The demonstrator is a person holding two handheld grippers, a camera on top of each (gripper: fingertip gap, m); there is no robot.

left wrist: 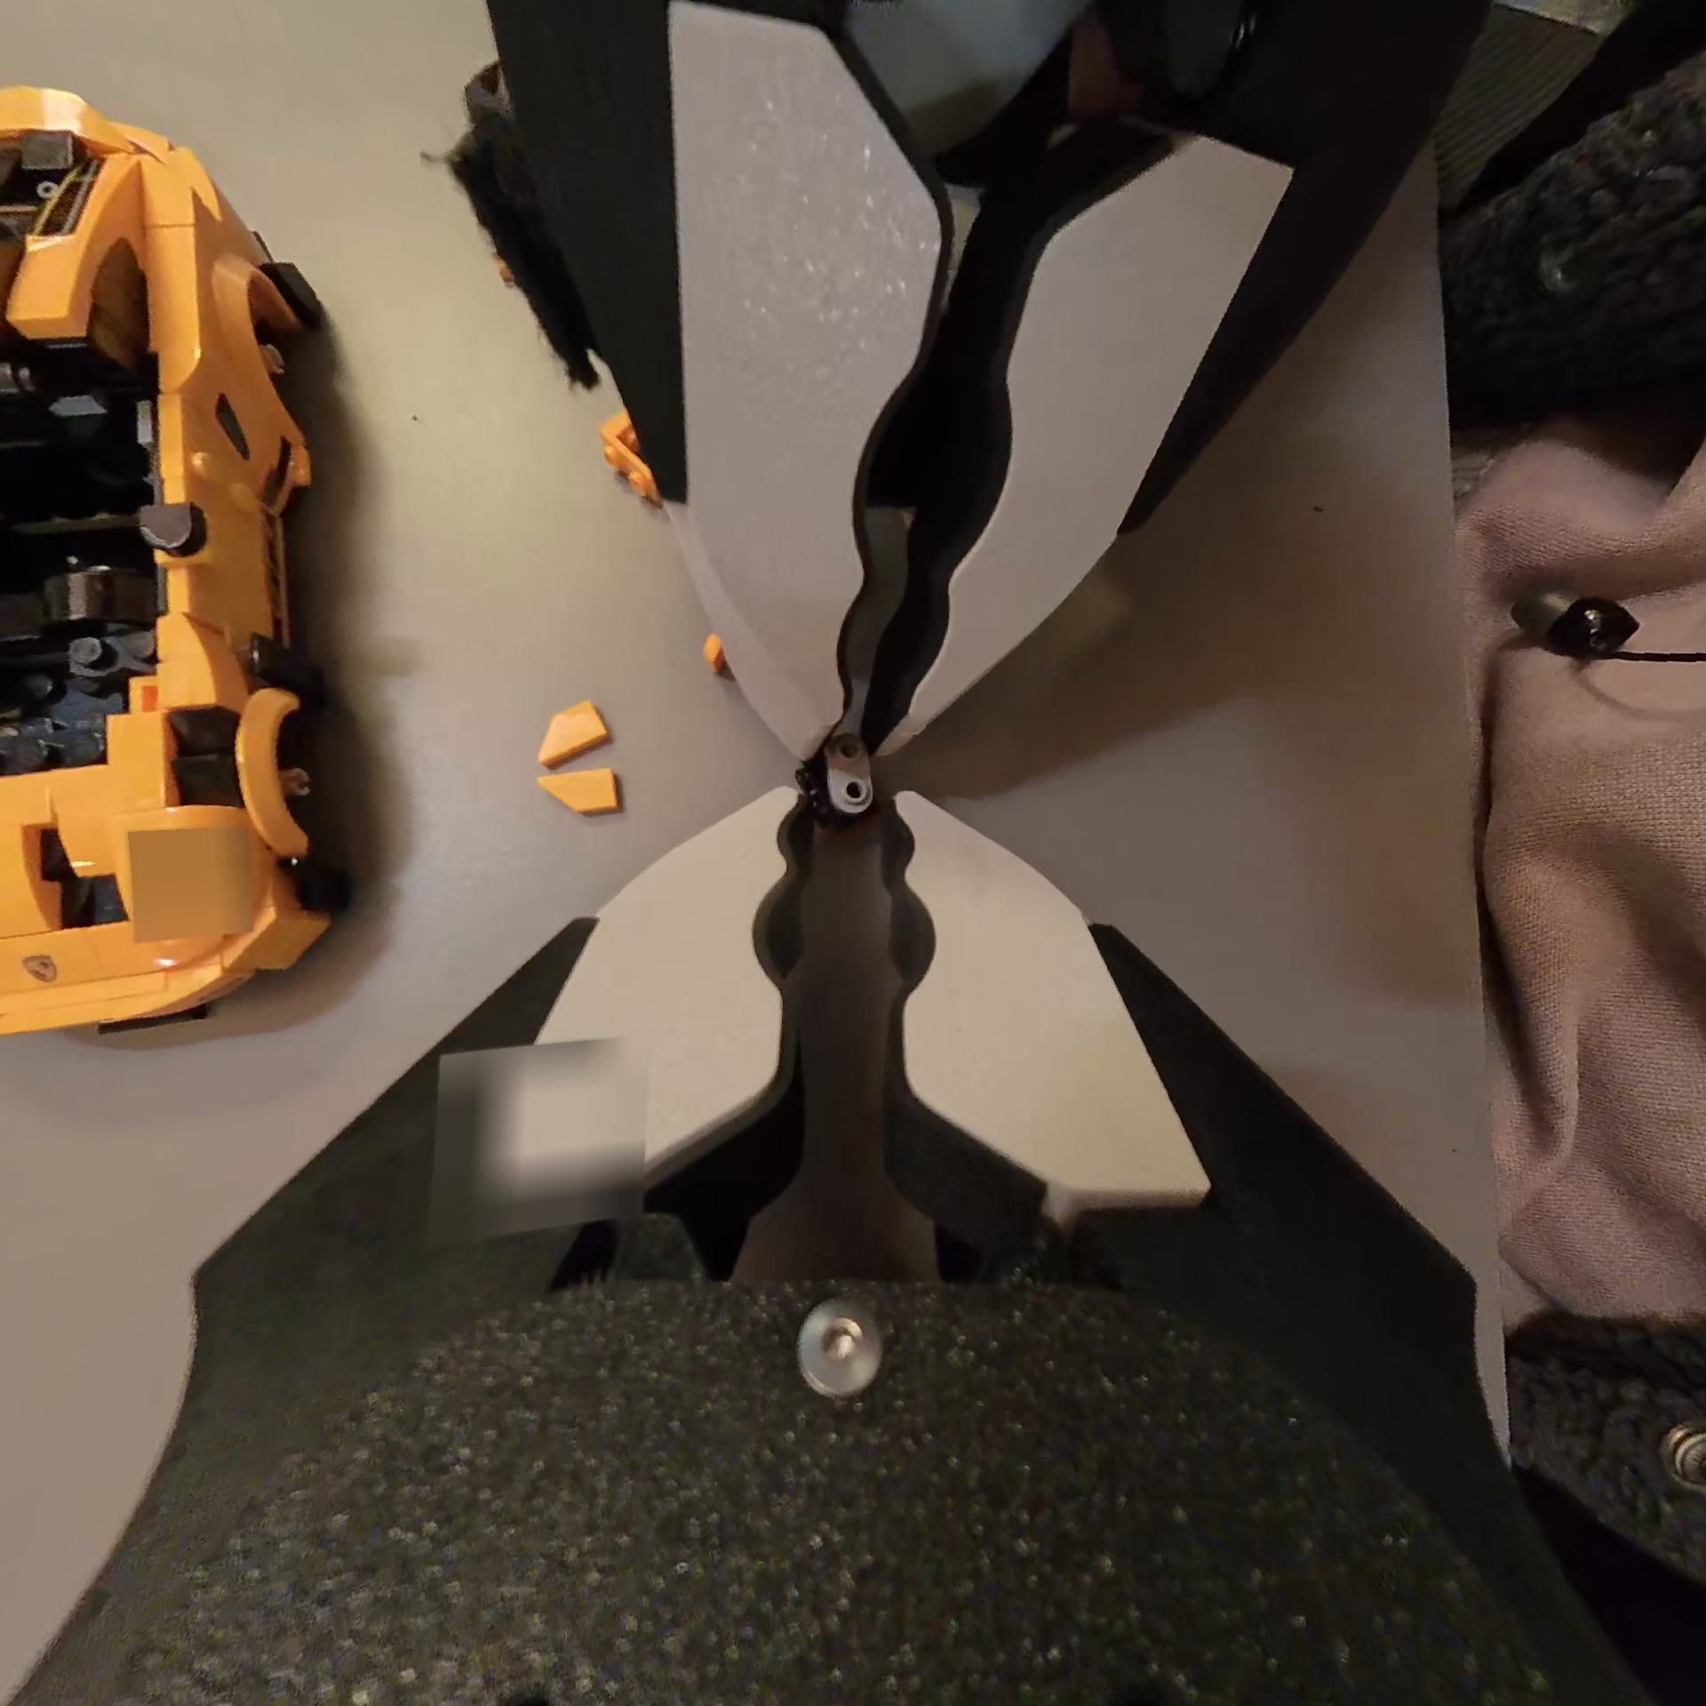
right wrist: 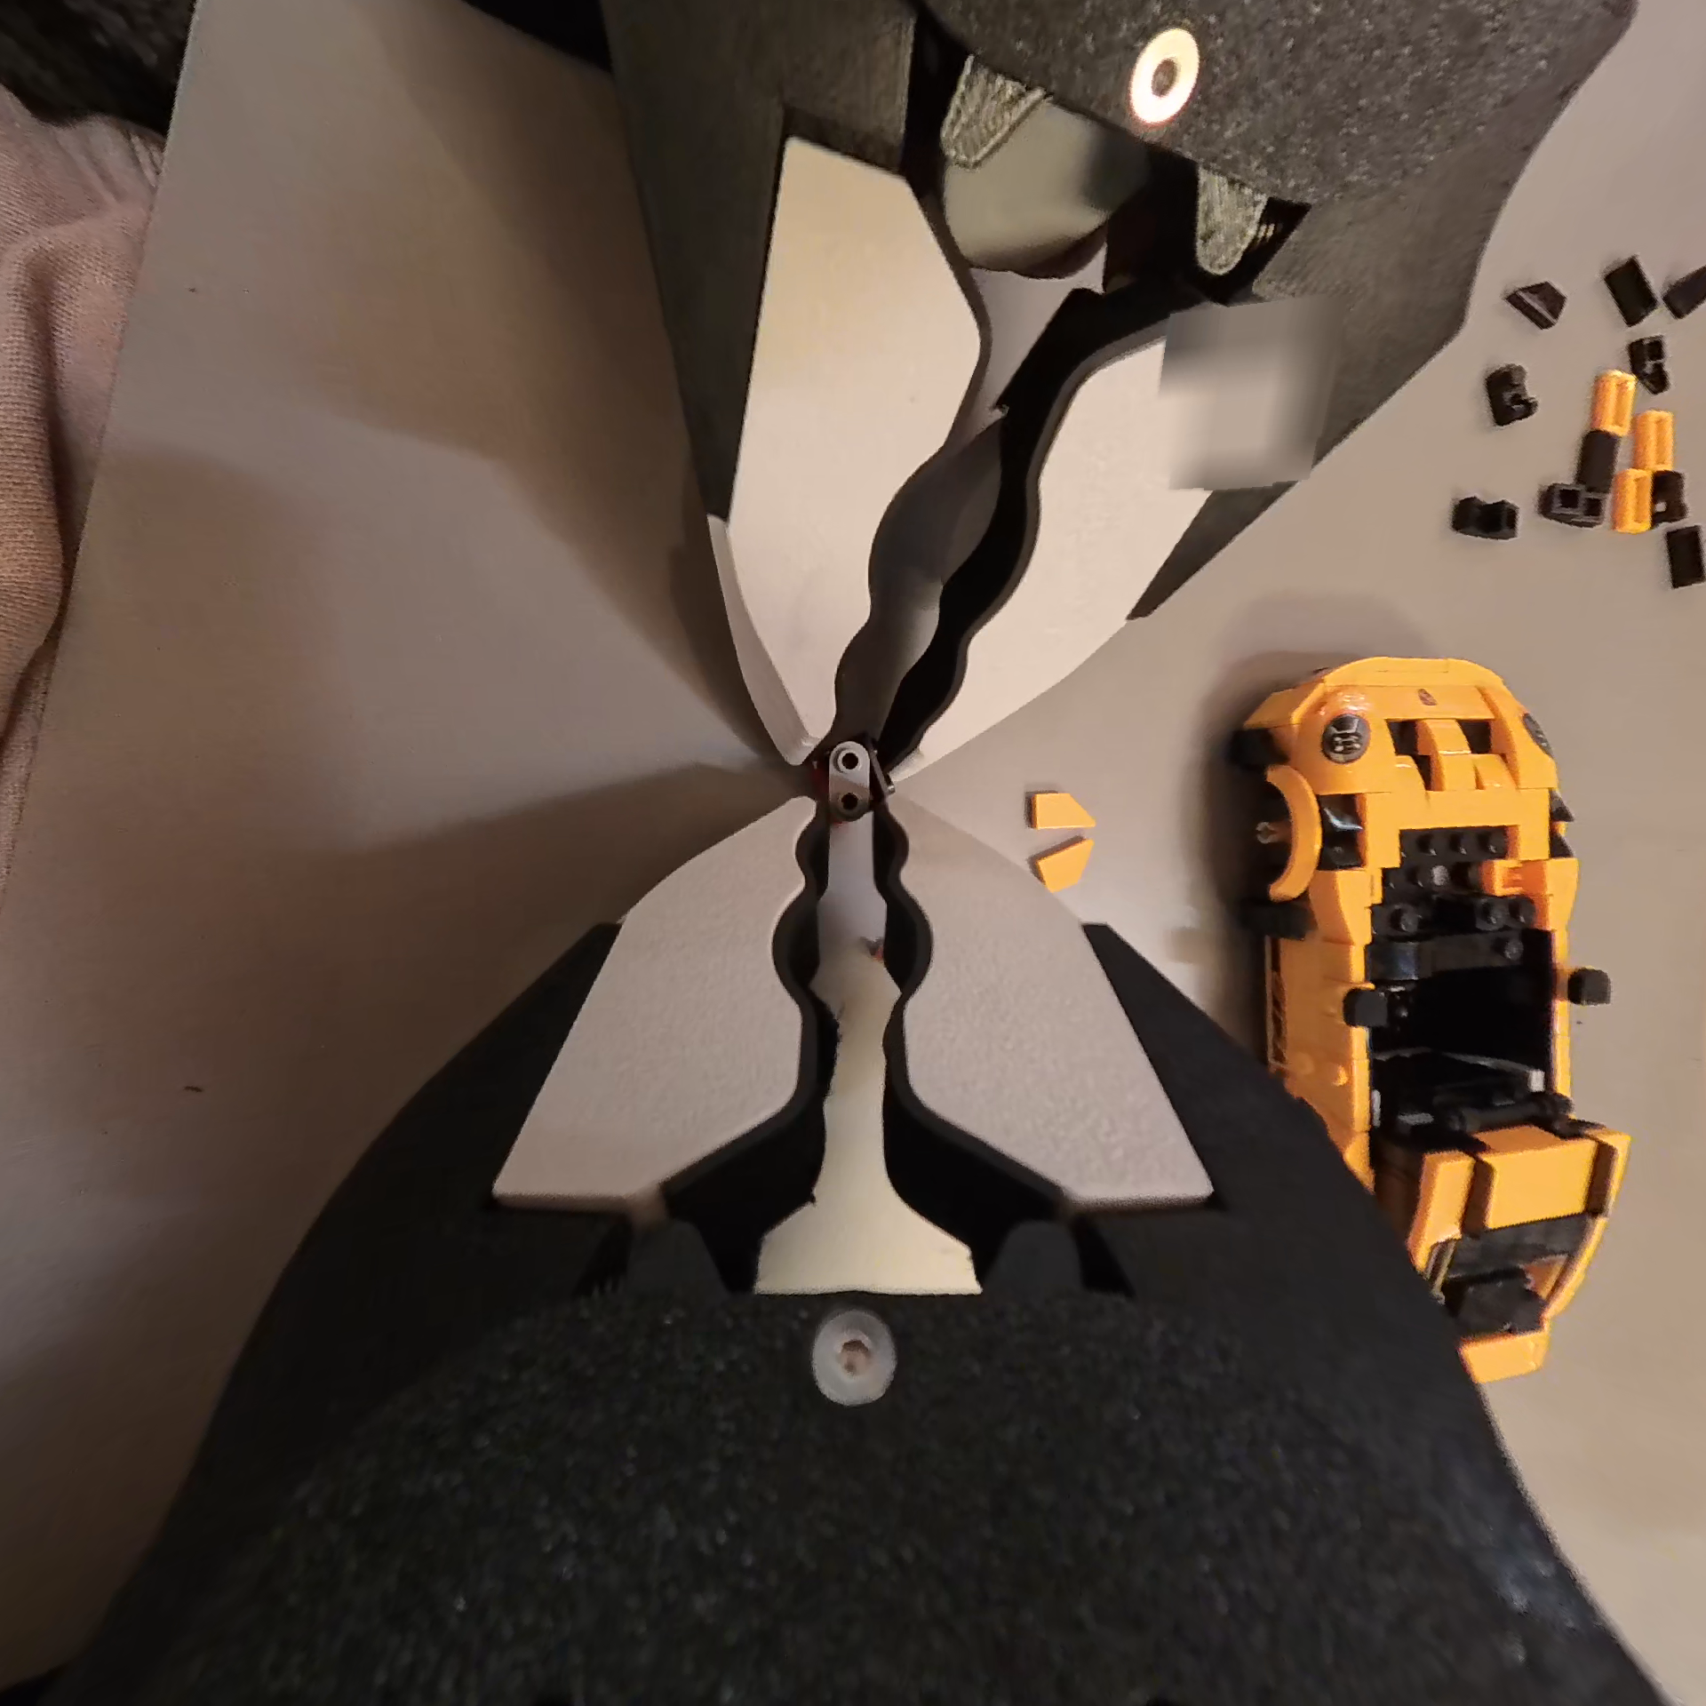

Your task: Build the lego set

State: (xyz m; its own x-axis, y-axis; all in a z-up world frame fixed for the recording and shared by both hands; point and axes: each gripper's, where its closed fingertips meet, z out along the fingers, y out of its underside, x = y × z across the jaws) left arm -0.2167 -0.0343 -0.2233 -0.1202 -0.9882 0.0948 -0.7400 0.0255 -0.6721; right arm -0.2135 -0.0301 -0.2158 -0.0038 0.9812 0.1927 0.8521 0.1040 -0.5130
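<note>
1. My left gripper (left wrist: 845, 805) and right gripper (right wrist: 845, 810) meet tip to tip, both squeezed on one tiny grey piece (left wrist: 847, 783) with two round holes.
2. One bumpy orange car (right wrist: 1440, 969) sits on the smooth table (left wrist: 443, 572), beside two flat orange wedges (left wrist: 577, 759).

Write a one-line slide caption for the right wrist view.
Two hand-held grippers pinch one small grey piece between them beside the orange Lego car.
</note>
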